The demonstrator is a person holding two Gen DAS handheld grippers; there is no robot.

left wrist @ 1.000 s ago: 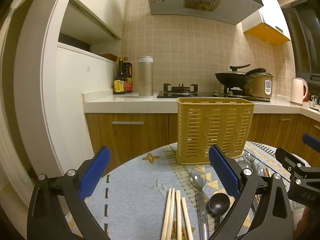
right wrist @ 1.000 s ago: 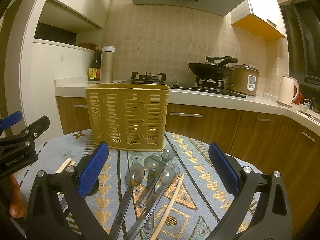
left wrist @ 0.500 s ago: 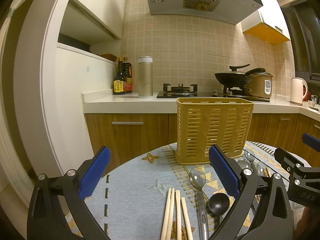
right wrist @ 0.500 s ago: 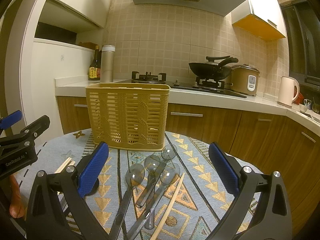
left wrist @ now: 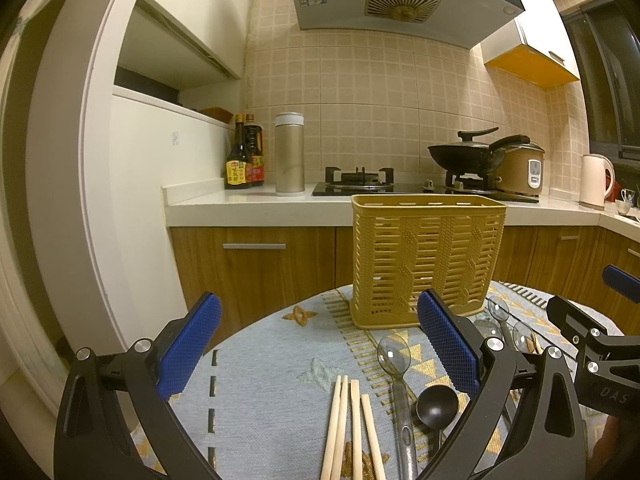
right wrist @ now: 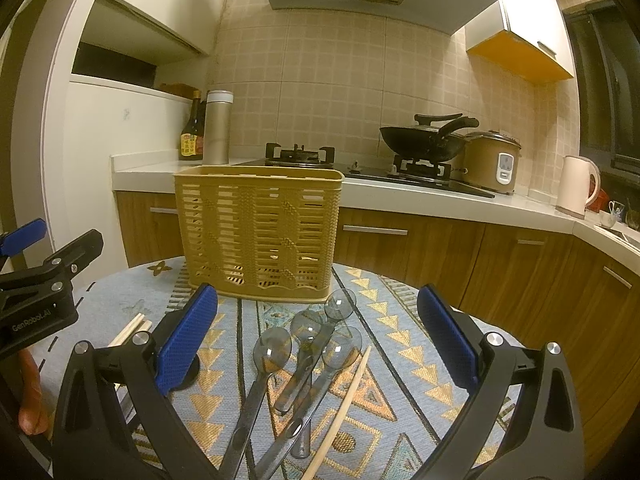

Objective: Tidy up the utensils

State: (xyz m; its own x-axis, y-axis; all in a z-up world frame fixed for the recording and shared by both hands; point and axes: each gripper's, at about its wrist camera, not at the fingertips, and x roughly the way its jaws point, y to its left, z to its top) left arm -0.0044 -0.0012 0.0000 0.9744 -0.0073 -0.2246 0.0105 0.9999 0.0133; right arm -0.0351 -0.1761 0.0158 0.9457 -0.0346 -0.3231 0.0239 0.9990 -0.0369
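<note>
A yellow slatted utensil basket (left wrist: 426, 258) stands upright on the patterned tablecloth (left wrist: 260, 380); it also shows in the right wrist view (right wrist: 258, 232). My left gripper (left wrist: 320, 356) is open and empty above several wooden chopsticks (left wrist: 352, 428), a clear spoon (left wrist: 396, 364) and a black spoon (left wrist: 437, 404). My right gripper (right wrist: 318, 344) is open and empty above several clear spoons (right wrist: 308, 344) and a single chopstick (right wrist: 344, 404). The left gripper shows at the left edge of the right wrist view (right wrist: 44, 280).
Behind the table runs a kitchen counter (left wrist: 256, 204) with sauce bottles (left wrist: 244, 156), a steel flask (left wrist: 289, 154), a gas hob (left wrist: 358, 182), a wok (left wrist: 466, 154), a rice cooker (left wrist: 520, 170) and a kettle (left wrist: 596, 180). The table edge curves close in front of the cabinets.
</note>
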